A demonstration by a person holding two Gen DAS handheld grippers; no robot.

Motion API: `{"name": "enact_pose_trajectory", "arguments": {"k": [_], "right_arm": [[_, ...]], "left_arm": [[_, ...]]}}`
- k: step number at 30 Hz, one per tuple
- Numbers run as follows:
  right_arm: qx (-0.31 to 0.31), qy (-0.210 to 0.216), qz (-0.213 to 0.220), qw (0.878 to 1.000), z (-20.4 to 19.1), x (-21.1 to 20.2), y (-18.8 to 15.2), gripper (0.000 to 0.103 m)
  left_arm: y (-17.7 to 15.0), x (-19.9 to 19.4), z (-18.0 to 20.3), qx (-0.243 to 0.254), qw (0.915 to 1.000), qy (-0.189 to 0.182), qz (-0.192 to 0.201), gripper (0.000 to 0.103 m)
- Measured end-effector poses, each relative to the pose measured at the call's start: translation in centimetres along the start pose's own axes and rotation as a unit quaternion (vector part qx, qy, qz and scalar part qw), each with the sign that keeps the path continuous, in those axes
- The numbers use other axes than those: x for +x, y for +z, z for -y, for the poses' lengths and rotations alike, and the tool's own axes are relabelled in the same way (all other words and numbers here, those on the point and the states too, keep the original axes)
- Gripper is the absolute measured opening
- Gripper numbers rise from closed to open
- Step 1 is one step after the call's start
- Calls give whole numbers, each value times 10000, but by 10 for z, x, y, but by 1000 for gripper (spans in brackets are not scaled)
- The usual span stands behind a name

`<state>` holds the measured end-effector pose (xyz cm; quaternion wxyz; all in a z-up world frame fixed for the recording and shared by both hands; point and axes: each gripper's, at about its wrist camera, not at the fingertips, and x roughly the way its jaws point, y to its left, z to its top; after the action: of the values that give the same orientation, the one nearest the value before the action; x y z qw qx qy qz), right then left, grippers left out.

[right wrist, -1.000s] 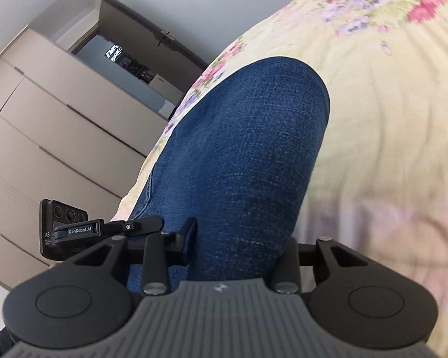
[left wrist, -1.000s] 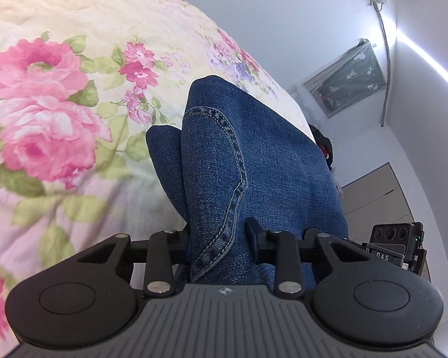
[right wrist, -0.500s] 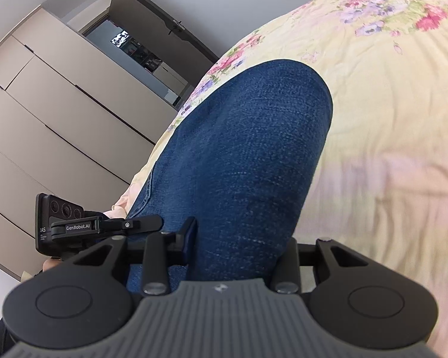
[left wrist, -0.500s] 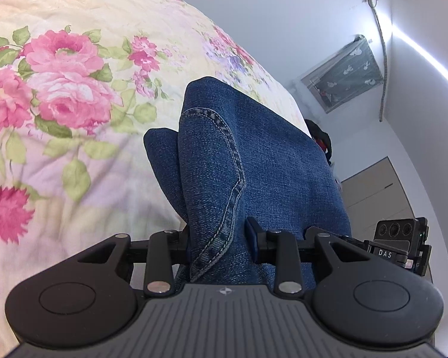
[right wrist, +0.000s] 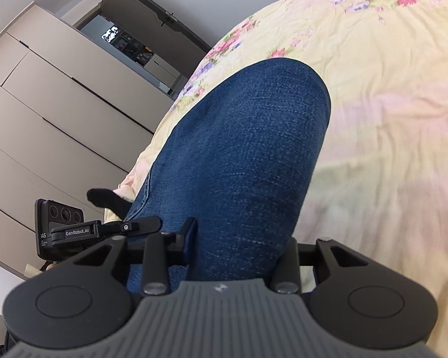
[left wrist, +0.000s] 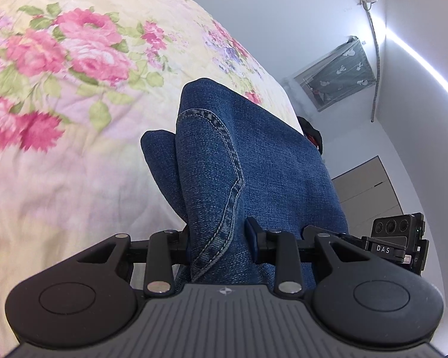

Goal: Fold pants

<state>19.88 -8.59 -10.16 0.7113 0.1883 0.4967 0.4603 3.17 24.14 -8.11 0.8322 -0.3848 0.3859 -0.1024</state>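
Blue denim pants (left wrist: 239, 161) hang from both grippers above the floral bedspread (left wrist: 62, 89). My left gripper (left wrist: 219, 238) is shut on a bunched edge of the pants with a stitched seam running through the jaws. My right gripper (right wrist: 239, 238) is shut on the other edge of the pants (right wrist: 242, 155), the cloth filling the space between the jaws. The denim drapes forward over the bedspread (right wrist: 388, 104), folded over on itself. The fingertips are hidden by the cloth.
The other gripper's camera block shows at the right of the left view (left wrist: 397, 238) and at the left of the right view (right wrist: 62, 226). Beige wardrobes (right wrist: 44, 119) and a dark doorway (right wrist: 140, 41) stand beyond the bed edge. A white wall (left wrist: 283, 24) lies behind.
Both grippers have carried the pants along over the bed; the floral pattern has slid past in the left view, and more of the wardrobe shows in the right view. The grips are unchanged.
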Motion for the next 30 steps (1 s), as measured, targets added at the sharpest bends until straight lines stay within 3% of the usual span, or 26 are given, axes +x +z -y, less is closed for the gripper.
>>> {"name": "enact_pose_trajectory", "arguments": {"k": [4,9,22,30], "right_arm": [[-44,-67,-173,9998,-16,16,-6,32],[-206,29,-222,9995,-41,48,11,32],[-938,195,-247,9951,-126,154,106,32],[-700,364,-93,9968,-143,211,146,33]], "left_arm": [[-4,-18,-19,-206,9997,21,85,36],[16,-47,-33,-233,9989,72,412,36],[121,-108,-75,-155,9920,353,1198,36],[174,-116,-99,-9,9899,572,1300,37]]}}
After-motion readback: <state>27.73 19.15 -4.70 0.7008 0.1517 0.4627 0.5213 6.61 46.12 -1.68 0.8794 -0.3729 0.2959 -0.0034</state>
